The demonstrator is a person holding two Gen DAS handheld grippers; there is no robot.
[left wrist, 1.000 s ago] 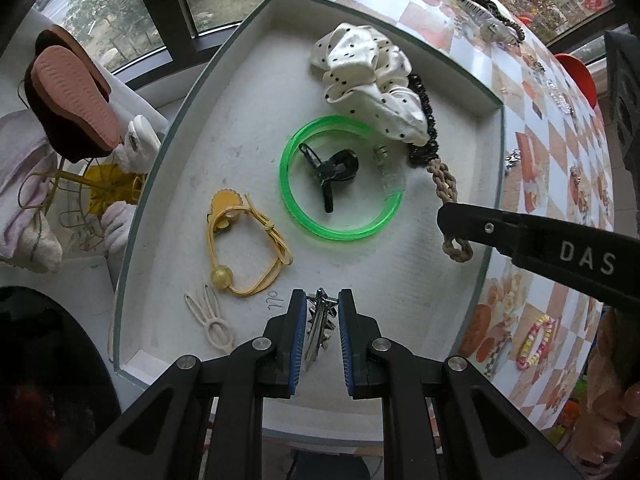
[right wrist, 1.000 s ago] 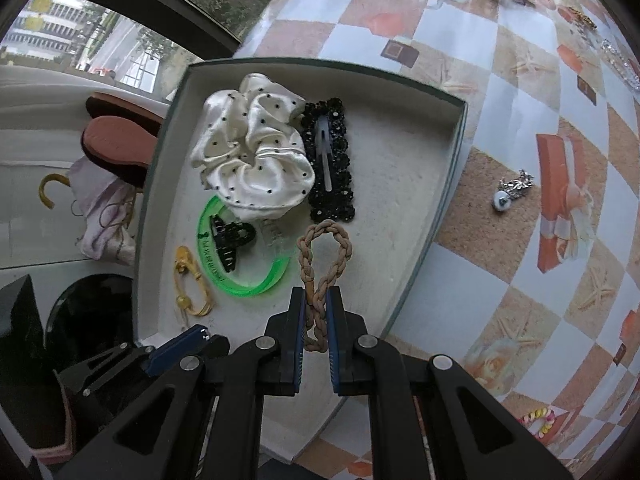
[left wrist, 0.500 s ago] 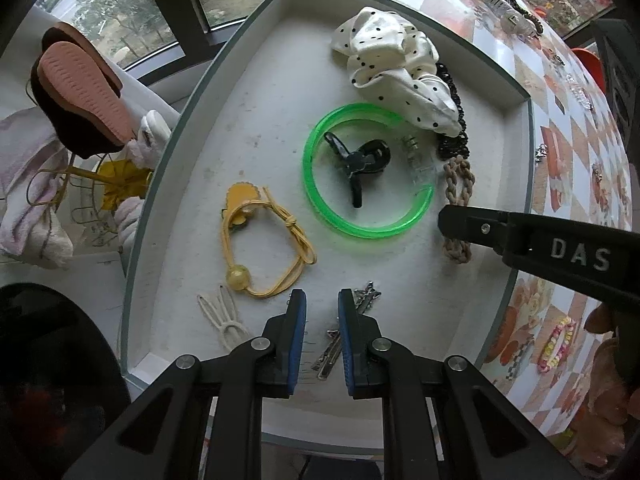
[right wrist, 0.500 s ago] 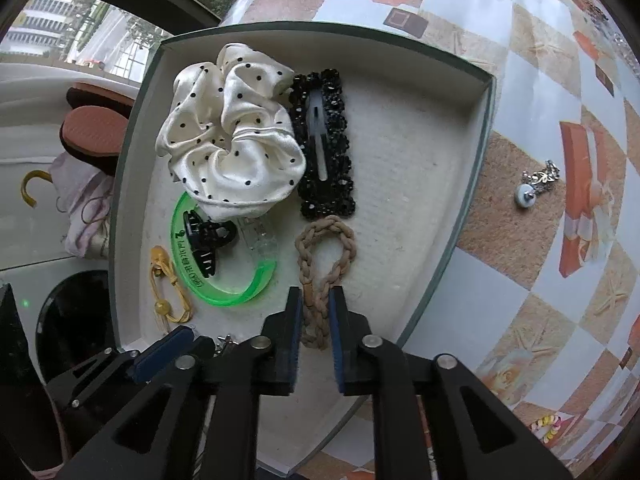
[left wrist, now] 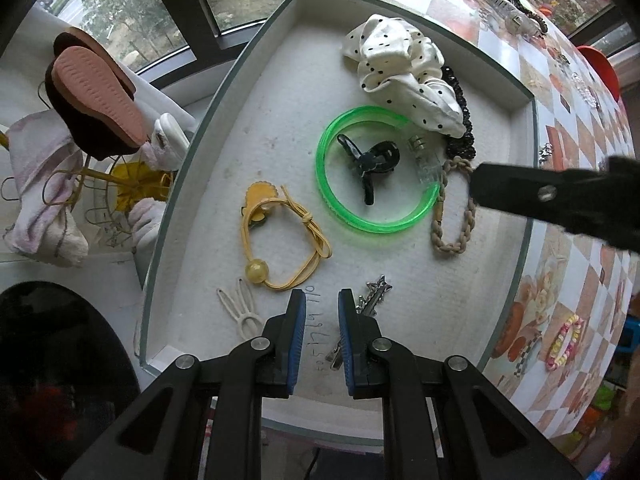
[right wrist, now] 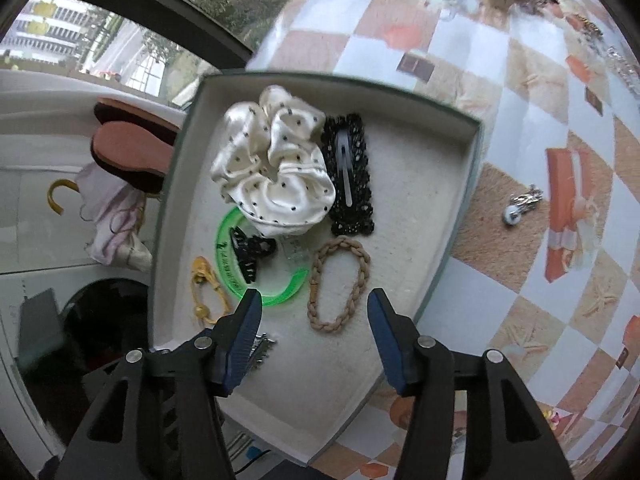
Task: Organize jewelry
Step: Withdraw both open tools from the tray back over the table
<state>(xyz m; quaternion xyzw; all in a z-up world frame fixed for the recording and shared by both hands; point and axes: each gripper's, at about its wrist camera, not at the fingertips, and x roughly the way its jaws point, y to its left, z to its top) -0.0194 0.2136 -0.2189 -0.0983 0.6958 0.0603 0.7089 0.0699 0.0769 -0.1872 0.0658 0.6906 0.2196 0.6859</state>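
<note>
We see the worktop [right wrist: 532,152], covered in a checked cloth, carrying a shallow white-lined tray [left wrist: 280,92] at its edge. Inside the tray the largest item is a cream polka-dot scrunchie [right wrist: 272,168], lying against a black beaded snap clip [right wrist: 350,176]. Below it sits a green open bangle [left wrist: 372,168] with a black claw clip [left wrist: 370,160] inside its ring. To the bangle's left lies a yellow hair tie [left wrist: 284,236]; to its right, a tan braided hair loop [right wrist: 338,284] lies flat on the tray floor. Near the tray's front edge we find a white rabbit-ear clip [left wrist: 240,312] and a silver star hairpin [left wrist: 370,300].

The left claw [left wrist: 322,312] hovers over the front of the tray with fingers slightly apart, gripping nothing — the star hairpin lies just beside its right finger. The right claw [right wrist: 314,316] is spread wide above the braided loop, not touching it. A small silver charm [right wrist: 520,206] rests on the cloth outside the tray.
</note>
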